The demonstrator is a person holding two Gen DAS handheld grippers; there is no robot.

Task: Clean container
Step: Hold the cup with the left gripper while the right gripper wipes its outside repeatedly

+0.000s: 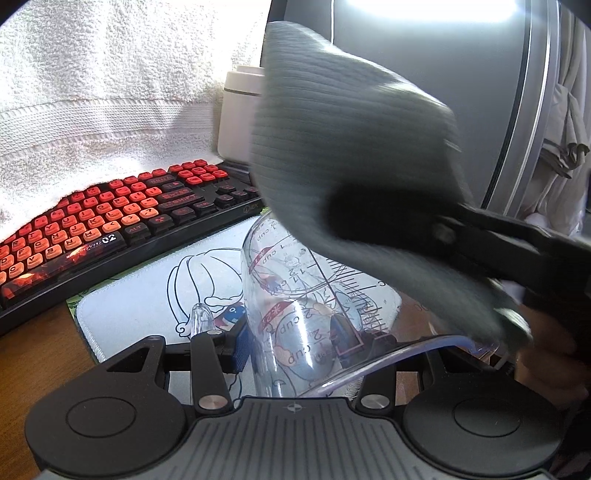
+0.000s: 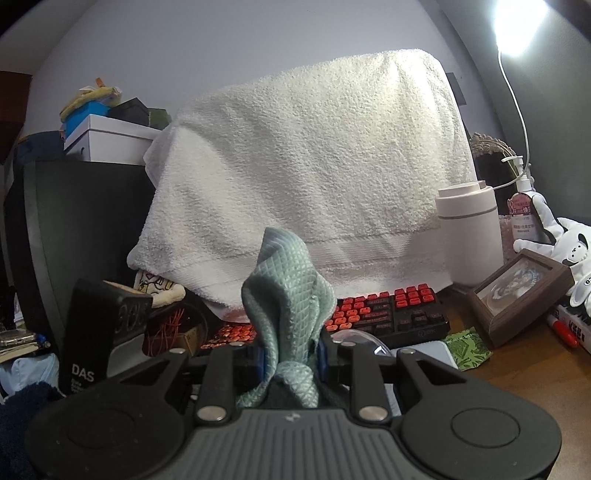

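1. Container: clear plastic measuring cup (image 1: 295, 295), printed with red cup marks, black graduation lines and cartoon figures. It is tipped on its side, so the print reads upside down in the left wrist view, with a clear handle (image 1: 201, 317) on its left.
2. Location: the cup is held above a white mouse pad (image 1: 147, 295) with a line-drawn cartoon, in front of a keyboard with red keys (image 1: 110, 214).
3. Left gripper (image 1: 291, 343): closed on the cup wall; one blue pad (image 1: 241, 347) is seen outside the wall, the other finger is seen through the plastic.
4. Right gripper (image 2: 290, 354): clamped on a pale green waffle-weave cloth (image 2: 284, 295), which is bunched between the jaws and stands up above them.
5. Left wrist view only: the cup's markings, the cloth (image 1: 351, 147) blurred and draped over the cup's far end, the right gripper's black fingers (image 1: 498, 236) reaching in from the right, and part of a hand (image 1: 546, 350) at the right edge.
6. Right wrist view only: the whole white towel (image 2: 306, 166) draped over something behind the keyboard, a lit lamp (image 2: 521, 26), a pump bottle (image 2: 522, 206), a wooden photo frame (image 2: 517, 291), a plush toy (image 2: 569, 251), stacked boxes (image 2: 107, 136) and a black box marked DAS (image 2: 92, 332). Only a sliver of clear curved plastic (image 2: 354, 338) is seen just right of the fingers.
7. Both views: a white lidded canister (image 1: 240, 110) beside the towel.
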